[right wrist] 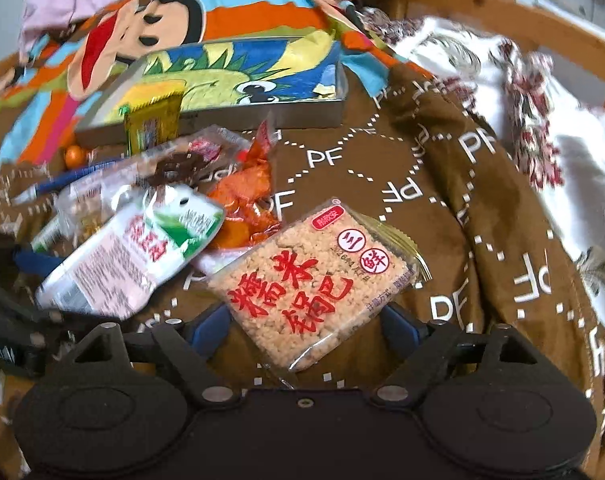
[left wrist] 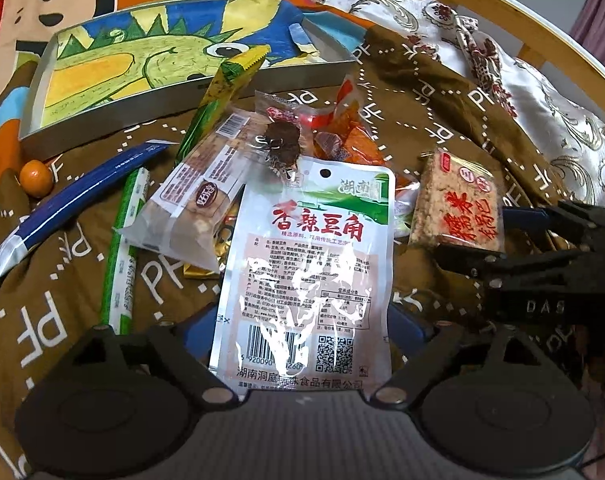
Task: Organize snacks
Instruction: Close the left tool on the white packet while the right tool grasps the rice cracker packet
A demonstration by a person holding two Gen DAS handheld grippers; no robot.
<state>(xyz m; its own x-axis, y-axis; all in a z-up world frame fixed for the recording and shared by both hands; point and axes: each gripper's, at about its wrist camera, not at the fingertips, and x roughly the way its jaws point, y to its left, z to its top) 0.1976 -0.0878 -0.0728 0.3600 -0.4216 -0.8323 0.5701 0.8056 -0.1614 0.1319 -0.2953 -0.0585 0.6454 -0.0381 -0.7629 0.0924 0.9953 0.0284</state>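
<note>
Brown blanket (left wrist: 442,92) printed "PF", spread beside a cartoon sheet (left wrist: 18,20), floral cloth (left wrist: 542,92) and wooden rail (left wrist: 502,8). Shallow tray (left wrist: 42,80) at back, dinosaur picture inside. Snack packets heaped near it. Silver pouch (left wrist: 306,264) between wide-spread left gripper (left wrist: 302,320), ungripped. Rice cake (right wrist: 314,280) between wide-spread right gripper (right wrist: 306,320), loose.
</note>
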